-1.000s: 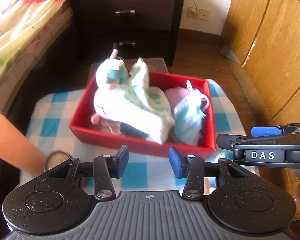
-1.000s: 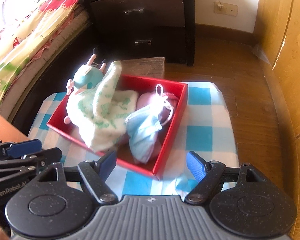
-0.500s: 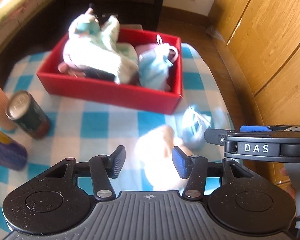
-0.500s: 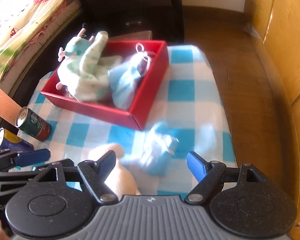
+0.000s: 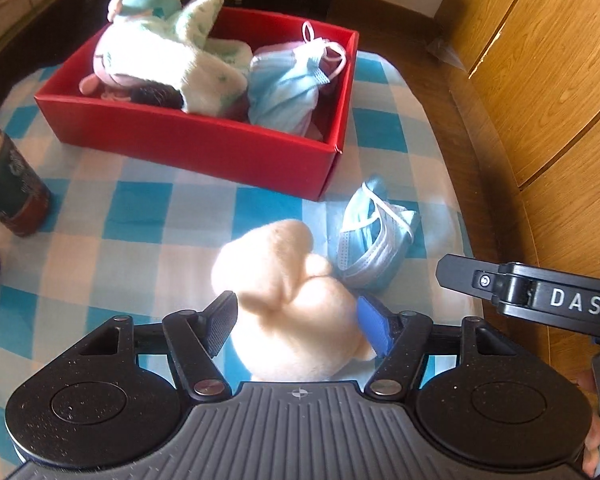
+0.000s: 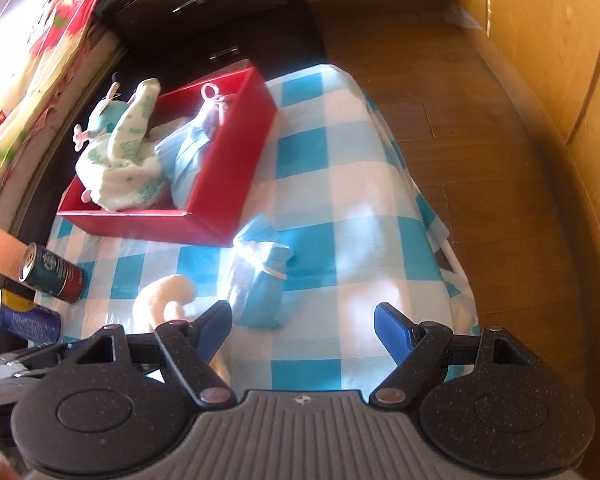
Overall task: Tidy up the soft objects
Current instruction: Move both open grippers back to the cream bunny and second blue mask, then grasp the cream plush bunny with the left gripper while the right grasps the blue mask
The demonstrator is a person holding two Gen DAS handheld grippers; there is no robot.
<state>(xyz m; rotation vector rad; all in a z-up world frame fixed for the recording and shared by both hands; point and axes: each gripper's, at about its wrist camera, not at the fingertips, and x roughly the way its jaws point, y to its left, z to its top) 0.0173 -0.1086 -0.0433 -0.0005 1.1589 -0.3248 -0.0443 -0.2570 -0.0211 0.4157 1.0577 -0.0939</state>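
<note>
Now both grippers are lowered from above the red box (image 5: 204,148) to the near part of the checked tablecloth (image 5: 132,248), so that two loose items are brought into reach. The left gripper (image 5: 298,322) is set astride the cream plush toy (image 5: 284,280), which a second ago was not yet in its view; its jaws are opening, the toy lies between them, the blue pad (image 5: 374,330) seems just to touch the plush, and no grip is judged to be made. The right gripper (image 6: 302,330) is held wide and empty, with the crumpled blue face mask (image 6: 258,280) just ahead of its fingers. A double pick-up for the box is thus judged to be prepared. By the left view the box's contents are shown plainly: a white-and-green plush and a bundle of masks (image 5: 288,88). By the right view alone the far cloth edge, the wooden floor (image 6: 460,120) and two drink cans (image 6: 54,268) lying together are shown.
</note>
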